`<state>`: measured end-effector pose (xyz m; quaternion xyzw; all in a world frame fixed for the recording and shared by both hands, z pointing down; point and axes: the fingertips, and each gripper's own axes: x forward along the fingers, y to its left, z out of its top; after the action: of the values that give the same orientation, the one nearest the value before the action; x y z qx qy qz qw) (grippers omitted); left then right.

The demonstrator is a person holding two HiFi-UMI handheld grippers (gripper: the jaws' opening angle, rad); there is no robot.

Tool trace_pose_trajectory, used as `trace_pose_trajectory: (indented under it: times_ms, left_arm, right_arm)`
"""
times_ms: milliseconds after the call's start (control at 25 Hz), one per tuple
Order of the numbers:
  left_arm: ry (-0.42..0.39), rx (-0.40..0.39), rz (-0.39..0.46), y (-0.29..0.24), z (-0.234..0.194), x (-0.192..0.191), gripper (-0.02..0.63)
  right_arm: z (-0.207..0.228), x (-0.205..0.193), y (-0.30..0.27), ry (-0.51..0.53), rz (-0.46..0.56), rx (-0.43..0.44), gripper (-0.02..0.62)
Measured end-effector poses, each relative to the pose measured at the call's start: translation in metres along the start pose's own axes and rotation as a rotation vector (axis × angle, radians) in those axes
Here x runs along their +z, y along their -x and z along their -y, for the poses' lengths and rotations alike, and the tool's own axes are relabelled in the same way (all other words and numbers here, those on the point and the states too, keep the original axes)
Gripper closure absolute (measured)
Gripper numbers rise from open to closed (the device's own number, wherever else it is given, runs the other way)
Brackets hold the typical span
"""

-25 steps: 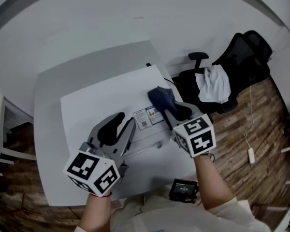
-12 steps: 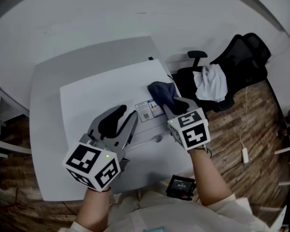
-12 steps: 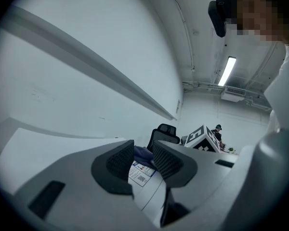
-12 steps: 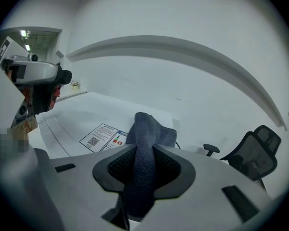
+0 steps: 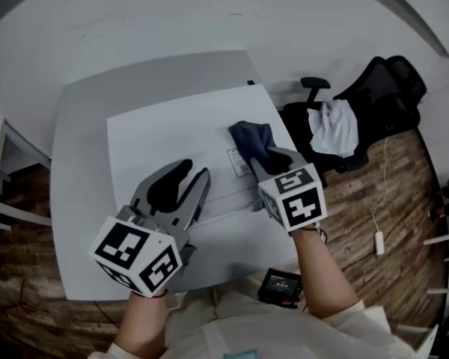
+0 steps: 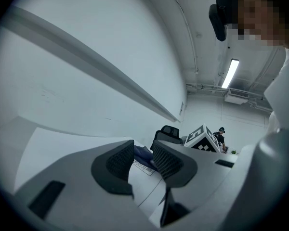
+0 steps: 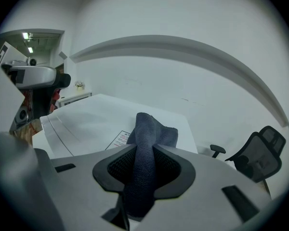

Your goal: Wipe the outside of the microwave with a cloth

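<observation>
The white microwave [image 5: 172, 133] stands on a grey table, seen from above. A dark blue cloth [image 5: 251, 139] lies bunched on its top near the right edge, beside a printed label [image 5: 238, 163]. My right gripper [image 5: 269, 158] is shut on the cloth [image 7: 149, 143], which runs up between the pads and presses on the top. My left gripper [image 5: 194, 175] hovers over the front left of the top. It is open with nothing between its pads [image 6: 120, 160]; the cloth [image 6: 142, 154] shows far off through the gap.
A black office chair [image 5: 374, 99] with a white cloth [image 5: 333, 129] draped on it stands right of the table. A small black device [image 5: 282, 289] is near the person's lap. A white wall rises behind the grey table [image 5: 75, 178]. A cable and adapter [image 5: 379, 241] lie on the wooden floor.
The right gripper has slid the cloth a short way across the microwave top, closer to the label. The left gripper has shifted a little over the top, still open.
</observation>
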<state>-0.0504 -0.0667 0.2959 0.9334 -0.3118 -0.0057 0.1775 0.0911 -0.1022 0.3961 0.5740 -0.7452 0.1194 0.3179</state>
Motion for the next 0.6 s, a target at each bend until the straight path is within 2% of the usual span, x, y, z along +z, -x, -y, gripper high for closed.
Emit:
trace_pose_trajectory:
  times_ms: [280, 600]
  left_arm:
    - [0.005, 0.027, 0.003, 0.022, -0.012, 0.000, 0.492]
    - [0.018, 0.049, 0.020, 0.039, -0.020, 0.002, 0.491]
  right_arm:
    - [-0.029, 0.009, -0.003, 0.007, 0.003, 0.026, 0.483]
    - [-0.077, 0.023, -0.008, 0.056, 0.013, 0.113, 0.483]
